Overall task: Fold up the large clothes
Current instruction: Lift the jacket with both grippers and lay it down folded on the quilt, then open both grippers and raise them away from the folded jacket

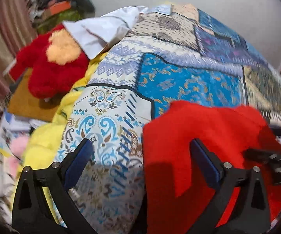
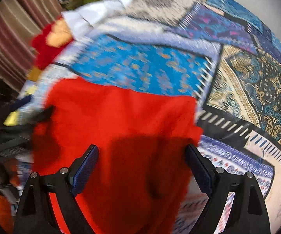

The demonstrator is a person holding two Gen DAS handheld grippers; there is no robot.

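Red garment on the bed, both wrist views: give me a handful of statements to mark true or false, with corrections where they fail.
1. The red garment lies on a patterned bedspread. True.
2. The right gripper is clamped shut on the garment. False: its jaws stand wide apart, with no pad pressing the cloth.
3. The left gripper is open. True.
4. In the left wrist view, the garment fills the whole gap between the fingers. False: it lies toward the right finger; bedspread shows beside the left finger.
5. A red plush toy sits beyond the far left of the bedspread. True.
6. The garment is blue. False: it is plain red.
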